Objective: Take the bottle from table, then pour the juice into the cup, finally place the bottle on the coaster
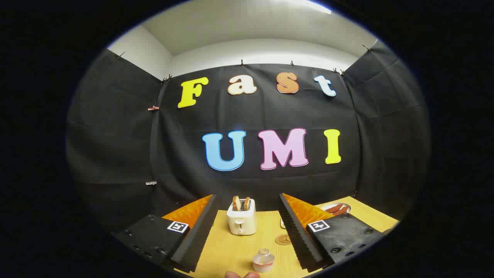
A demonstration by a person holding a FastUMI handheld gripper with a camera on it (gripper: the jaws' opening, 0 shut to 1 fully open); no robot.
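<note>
gripper (247, 235) fingers apart, holding nothing. bottle (263, 260) upright at table (220, 247) near edge, between fingers. coaster (283, 239) beyond it. toaster (242, 220) mid-table. all 3 steps left, cup not identifiable.

The gripper (247, 231) has its fingers spread wide, leaving a broad lane of bare table (224, 251) between them. A small bottle (263, 260) stands low in that lane, a toaster (241, 218) blocks its far end, and a coaster (283, 239) lies flat by the right finger.
</note>
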